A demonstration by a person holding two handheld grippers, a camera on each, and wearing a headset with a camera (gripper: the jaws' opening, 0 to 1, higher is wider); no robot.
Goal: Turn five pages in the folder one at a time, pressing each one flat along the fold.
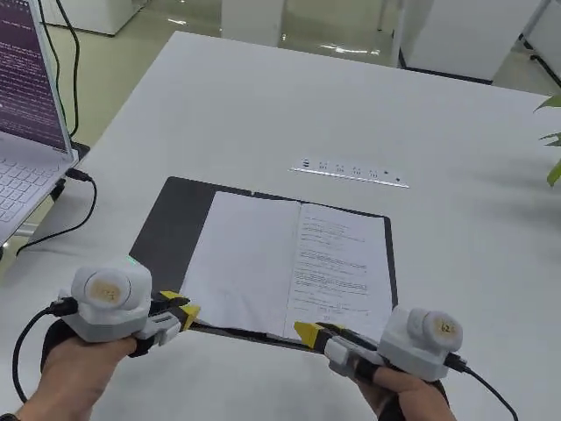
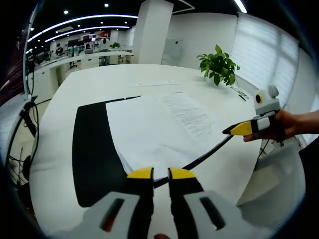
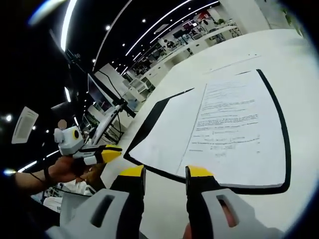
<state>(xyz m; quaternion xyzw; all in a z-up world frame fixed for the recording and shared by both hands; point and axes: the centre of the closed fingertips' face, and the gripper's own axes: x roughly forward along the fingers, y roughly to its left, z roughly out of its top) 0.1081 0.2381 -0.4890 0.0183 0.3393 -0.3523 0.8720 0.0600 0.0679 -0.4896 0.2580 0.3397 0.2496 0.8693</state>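
Folder: folder (image 1: pixel 171 232) lay open on the white tabletop (image 1: pixel 289 114), near edge, between the grippers.
Pages: blank page (image 1: pixel 245 259) on the left, printed page (image 1: pixel 337 263) on the right, both lying flat.
Left gripper: left gripper (image 1: pixel 180 307) hovered just beside the folder's near left corner, fingers a narrow gap apart, empty.
Right gripper: right gripper (image 1: pixel 308 333) sat at the folder's near edge, fingers apart, empty.
Laptop: laptop (image 1: pixel 26 132) stood at far left.
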